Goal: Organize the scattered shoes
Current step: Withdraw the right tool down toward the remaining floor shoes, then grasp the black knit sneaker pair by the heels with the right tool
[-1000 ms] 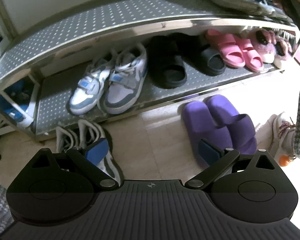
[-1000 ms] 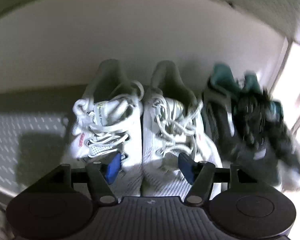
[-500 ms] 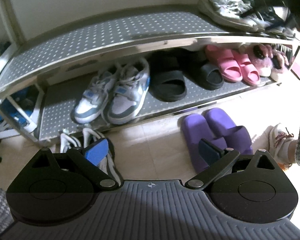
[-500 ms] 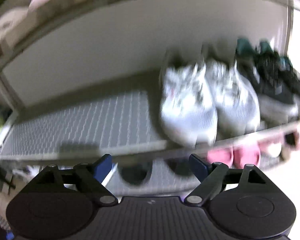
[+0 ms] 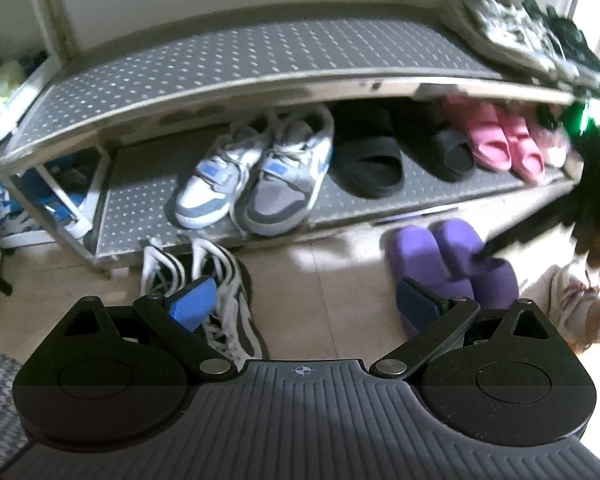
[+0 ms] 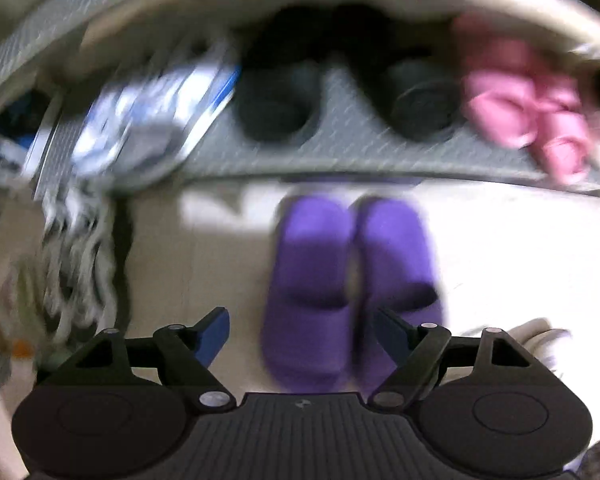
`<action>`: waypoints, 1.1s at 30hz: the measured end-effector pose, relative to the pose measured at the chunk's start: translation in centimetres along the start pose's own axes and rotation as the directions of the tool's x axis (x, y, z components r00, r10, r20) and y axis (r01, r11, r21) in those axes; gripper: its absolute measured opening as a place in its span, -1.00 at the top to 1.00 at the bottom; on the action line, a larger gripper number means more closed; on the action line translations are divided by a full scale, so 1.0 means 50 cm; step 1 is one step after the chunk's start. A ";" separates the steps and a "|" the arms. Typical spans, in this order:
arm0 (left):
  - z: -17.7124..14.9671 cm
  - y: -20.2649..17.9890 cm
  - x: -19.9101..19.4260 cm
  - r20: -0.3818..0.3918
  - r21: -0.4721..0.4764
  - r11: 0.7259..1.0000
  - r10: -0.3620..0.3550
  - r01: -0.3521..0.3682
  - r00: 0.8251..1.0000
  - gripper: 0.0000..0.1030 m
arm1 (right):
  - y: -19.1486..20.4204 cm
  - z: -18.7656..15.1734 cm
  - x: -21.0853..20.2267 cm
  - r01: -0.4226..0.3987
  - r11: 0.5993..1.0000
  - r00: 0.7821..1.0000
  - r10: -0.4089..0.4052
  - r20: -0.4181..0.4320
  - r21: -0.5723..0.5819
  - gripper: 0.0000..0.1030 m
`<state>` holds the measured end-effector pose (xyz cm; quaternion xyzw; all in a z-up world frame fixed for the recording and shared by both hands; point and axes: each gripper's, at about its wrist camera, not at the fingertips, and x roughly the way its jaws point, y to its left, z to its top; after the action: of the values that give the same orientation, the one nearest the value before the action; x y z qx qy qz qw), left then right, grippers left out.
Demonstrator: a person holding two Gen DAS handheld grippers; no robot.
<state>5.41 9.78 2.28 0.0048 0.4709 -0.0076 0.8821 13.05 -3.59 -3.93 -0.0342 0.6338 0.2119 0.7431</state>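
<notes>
A pair of purple slippers [image 5: 448,264] lies on the tiled floor in front of the metal shoe rack [image 5: 260,76]. In the blurred right wrist view the purple slippers [image 6: 340,280] sit straight ahead of my right gripper [image 6: 300,332], which is open and empty just short of their heels. A pair of black-and-white sneakers [image 5: 216,280] lies on the floor by the rack's left leg, partly behind the left finger of my left gripper [image 5: 303,304]. That gripper hangs open and empty above the floor.
The lower shelf holds blue-and-white sneakers [image 5: 256,172], black slippers [image 5: 368,160] and pink slippers [image 5: 500,136]. White sneakers [image 5: 500,36] and dark green ones [image 5: 572,48] sit at the upper shelf's right end. A person's foot in a white sneaker [image 5: 572,296] stands at the right.
My right gripper has left the white sneakers on the upper shelf and swung down to face the purple slippers. The left gripper has drawn back slightly, staying open.
</notes>
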 end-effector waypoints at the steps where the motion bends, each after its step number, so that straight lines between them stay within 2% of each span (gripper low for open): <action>1: 0.003 0.007 -0.007 -0.009 0.018 1.000 -0.012 0.012 1.000 -0.93 | 0.022 -0.010 0.016 -0.025 1.000 0.999 0.024 -0.025 -0.013 -0.53; 5: -0.006 0.047 -0.035 -0.082 0.104 0.994 -0.014 0.023 0.997 -0.92 | 0.110 -0.051 0.080 -0.126 0.990 0.985 0.118 -0.128 -0.057 -0.26; 8: -0.013 0.093 -0.055 -0.118 0.102 0.994 -0.019 0.031 0.993 -0.92 | 0.177 -0.081 0.127 -0.204 0.976 0.961 0.184 -0.206 -0.082 -0.25; 10: -0.014 0.128 -0.065 -0.120 0.087 0.995 -0.031 0.041 0.992 -0.92 | 0.245 -0.109 0.153 -0.268 0.963 0.945 0.257 -0.200 -0.028 -0.22; 13: -0.011 0.165 -0.082 -0.075 0.078 0.997 -0.003 0.009 0.997 -0.92 | 0.337 -0.135 0.183 -0.333 0.943 0.923 0.327 -0.201 0.005 -0.15; 15: -0.007 0.191 -0.088 -0.047 0.019 1.000 0.012 -0.012 0.999 -0.92 | 0.427 -0.151 0.211 -0.338 0.941 0.923 0.326 -0.203 -0.028 -0.15; 19: 0.006 0.233 -0.097 -0.020 -0.066 0.997 0.048 -0.049 0.999 -0.92 | 0.508 -0.166 0.275 -0.258 0.965 0.936 0.241 -0.258 -0.036 -0.19; 21: 0.010 0.244 -0.099 -0.017 -0.078 0.995 0.057 -0.059 0.998 -0.92 | 0.529 -0.165 0.312 -0.206 0.979 0.941 0.197 -0.274 -0.004 -0.32; 25: 0.011 0.282 -0.085 -0.060 -0.149 0.985 0.080 -0.088 0.995 -0.92 | 0.558 -0.169 0.383 -0.138 0.989 0.943 0.148 -0.297 0.053 -0.33; 26: 0.010 0.285 -0.080 -0.069 -0.150 0.984 0.088 -0.098 0.994 -0.92 | 0.577 -0.177 0.408 -0.088 0.995 0.946 0.096 -0.309 0.041 -0.36; 28: 0.012 0.288 -0.073 -0.084 -0.145 0.982 0.106 -0.118 0.991 -0.92 | 0.634 -0.197 0.417 -0.005 0.988 0.955 -0.041 -0.293 -0.155 -0.19; 29: 0.012 0.287 -0.070 -0.087 -0.142 0.982 0.112 -0.124 0.990 -0.92 | 0.651 -0.206 0.416 0.016 0.971 0.954 -0.086 -0.286 -0.238 0.05; 31: 0.012 0.279 -0.062 -0.089 -0.131 0.983 0.119 -0.130 0.989 -0.92 | 0.649 -0.213 0.405 -0.007 0.956 0.957 -0.079 -0.279 -0.294 0.29; 32: 0.013 0.274 -0.061 -0.087 -0.125 0.984 0.113 -0.123 0.990 -0.92 | 0.638 -0.216 0.389 -0.061 0.946 0.959 -0.033 -0.282 -0.319 0.46; 33: 0.013 0.268 -0.060 -0.085 -0.118 0.986 0.105 -0.114 0.991 -0.92 | 0.631 -0.218 0.381 -0.072 0.944 0.958 -0.024 -0.285 -0.321 0.47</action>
<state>4.50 23.17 5.14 -0.0234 0.5037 0.0701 0.8607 -6.33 26.76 -17.37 -0.1799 0.6904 0.3166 0.6251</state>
